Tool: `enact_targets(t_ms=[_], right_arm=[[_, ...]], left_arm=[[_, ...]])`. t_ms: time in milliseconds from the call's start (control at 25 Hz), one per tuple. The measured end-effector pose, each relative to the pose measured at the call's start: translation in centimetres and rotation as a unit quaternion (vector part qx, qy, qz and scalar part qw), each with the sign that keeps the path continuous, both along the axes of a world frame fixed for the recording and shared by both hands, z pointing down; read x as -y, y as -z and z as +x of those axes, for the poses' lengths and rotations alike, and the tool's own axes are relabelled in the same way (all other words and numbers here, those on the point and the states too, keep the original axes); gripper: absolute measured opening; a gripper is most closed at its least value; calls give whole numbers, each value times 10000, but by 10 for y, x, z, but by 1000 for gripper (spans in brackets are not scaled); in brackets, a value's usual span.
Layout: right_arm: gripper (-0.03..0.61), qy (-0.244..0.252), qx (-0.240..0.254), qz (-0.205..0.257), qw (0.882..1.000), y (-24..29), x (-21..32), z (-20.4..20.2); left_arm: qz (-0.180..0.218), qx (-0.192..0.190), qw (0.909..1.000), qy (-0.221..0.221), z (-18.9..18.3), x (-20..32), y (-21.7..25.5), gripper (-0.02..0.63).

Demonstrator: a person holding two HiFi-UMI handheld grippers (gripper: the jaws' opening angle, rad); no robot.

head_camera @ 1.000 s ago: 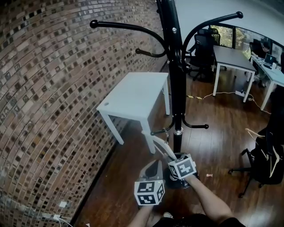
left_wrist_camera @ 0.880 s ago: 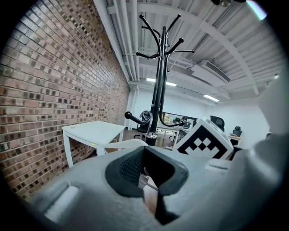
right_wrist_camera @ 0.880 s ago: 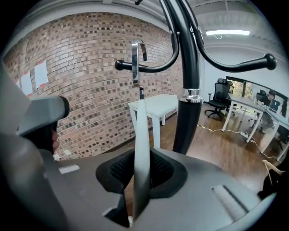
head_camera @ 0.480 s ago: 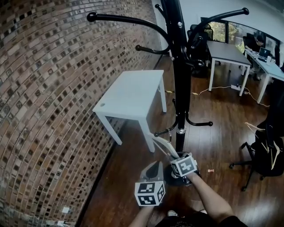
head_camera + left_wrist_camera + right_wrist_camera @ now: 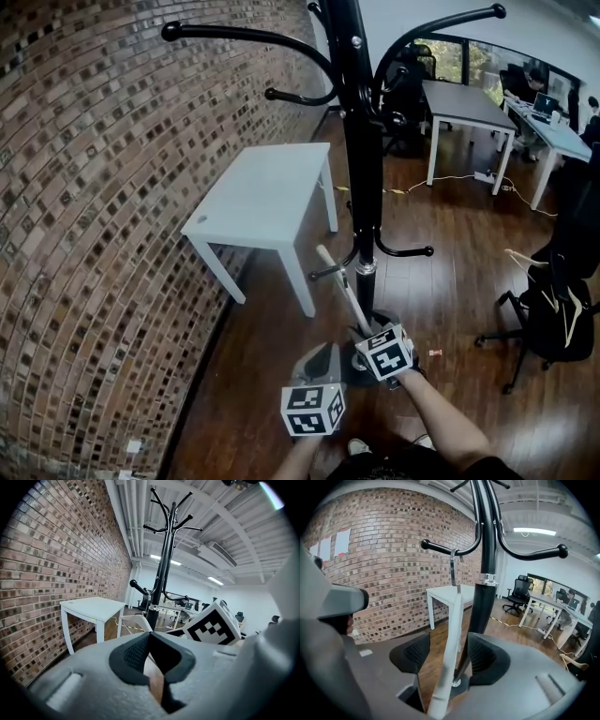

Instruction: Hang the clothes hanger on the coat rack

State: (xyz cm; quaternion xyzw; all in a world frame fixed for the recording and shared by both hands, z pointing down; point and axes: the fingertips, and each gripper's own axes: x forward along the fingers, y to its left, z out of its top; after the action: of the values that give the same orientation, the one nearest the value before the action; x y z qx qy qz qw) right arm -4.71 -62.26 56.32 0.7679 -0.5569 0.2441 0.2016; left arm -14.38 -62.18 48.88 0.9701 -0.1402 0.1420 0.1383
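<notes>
My right gripper (image 5: 449, 660) is opening its jaws around the hanger (image 5: 453, 620): likely light, stiff, slippery; grip its arm end. My left gripper (image 5: 149, 640) is closed, empty.

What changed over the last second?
The right gripper is opening its jaws and has let go of the hanger, which now stands loose between them, its hook over a rack arm. The left gripper stays shut and empty; rack and table are unmoved.

One coat rack (image 5: 364, 169), one white clothes hanger (image 5: 337, 281), one white table (image 5: 258, 197), one left gripper (image 5: 324, 355), one right gripper (image 5: 363, 331).
</notes>
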Motion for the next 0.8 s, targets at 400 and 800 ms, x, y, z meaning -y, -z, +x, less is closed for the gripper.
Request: enact_targets(t_ms=[400, 800], right_arm=[[83, -163, -340, 425, 9984, 27, -46, -16], [0, -6, -411, 1262, 9912, 83, -101, -29]], left_arm=[[-44, 23, 10000, -45, 13, -34, -3, 3], [203, -30, 9997, 102, 23, -81, 14, 3]])
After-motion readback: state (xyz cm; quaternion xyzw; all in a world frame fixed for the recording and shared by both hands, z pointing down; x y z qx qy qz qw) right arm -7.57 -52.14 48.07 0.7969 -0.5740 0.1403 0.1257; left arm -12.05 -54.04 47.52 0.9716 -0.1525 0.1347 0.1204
